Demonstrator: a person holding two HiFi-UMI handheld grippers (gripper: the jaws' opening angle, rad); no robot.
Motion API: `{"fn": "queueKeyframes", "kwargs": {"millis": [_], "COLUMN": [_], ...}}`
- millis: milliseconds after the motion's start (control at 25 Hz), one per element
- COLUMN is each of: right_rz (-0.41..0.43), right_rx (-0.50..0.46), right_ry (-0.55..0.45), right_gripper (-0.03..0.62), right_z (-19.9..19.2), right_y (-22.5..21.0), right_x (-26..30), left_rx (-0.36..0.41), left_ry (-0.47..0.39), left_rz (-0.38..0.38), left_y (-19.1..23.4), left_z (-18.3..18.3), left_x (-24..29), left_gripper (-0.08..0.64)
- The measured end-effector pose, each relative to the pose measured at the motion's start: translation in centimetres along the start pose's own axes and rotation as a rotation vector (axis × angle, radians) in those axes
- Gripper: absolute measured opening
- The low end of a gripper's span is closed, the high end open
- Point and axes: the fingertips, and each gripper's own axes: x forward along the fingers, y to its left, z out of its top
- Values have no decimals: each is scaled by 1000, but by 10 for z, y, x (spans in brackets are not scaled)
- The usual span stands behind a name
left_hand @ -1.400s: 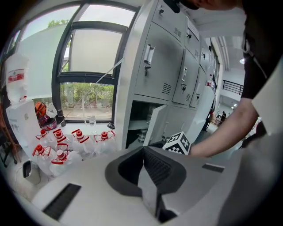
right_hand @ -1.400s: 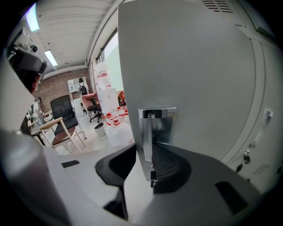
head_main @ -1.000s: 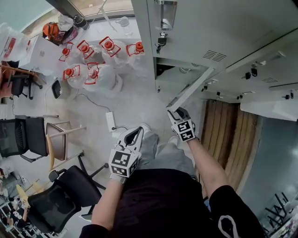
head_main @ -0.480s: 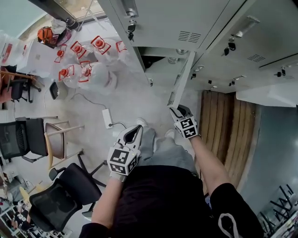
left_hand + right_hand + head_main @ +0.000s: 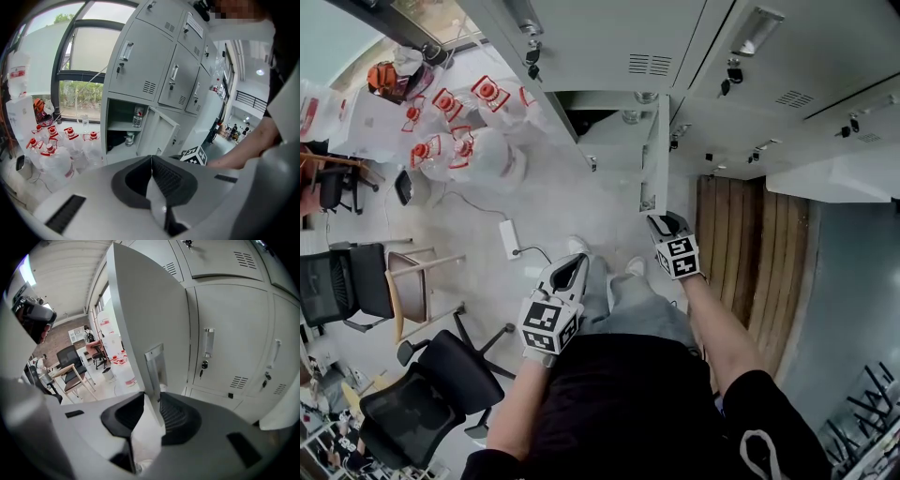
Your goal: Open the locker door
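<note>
The door (image 5: 656,155) stands swung out from the locker (image 5: 609,127). Its free edge sits between the jaws of the right gripper (image 5: 656,221), which are closing on it. The left gripper (image 5: 576,264) hangs well apart from the door, jaws together and empty.

head view: I looked steeply down onto the locker door (image 5: 655,159) | left gripper view: faced it from well back | right gripper view: sat close against its edge
</note>
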Motion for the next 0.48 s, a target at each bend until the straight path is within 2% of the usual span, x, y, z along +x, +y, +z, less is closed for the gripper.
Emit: {"fn": "queueKeyframes", "kwargs": {"millis": [280,480], "right_rz": [-45,-96], "right_rx": [51,93], "right_ry": [7,-4], "right_gripper": [116,107], "right_z": [-7,-9], "right_y": [-22,-34], "right_x": [-16,-27], "left_rx": [-2,22], "left_ry": [7,8], "left_rz": [-20,-64], "left_y": [-14,-17], "left_z": [0,6], "left_x": [8,17], "left_gripper": [23,23]}}
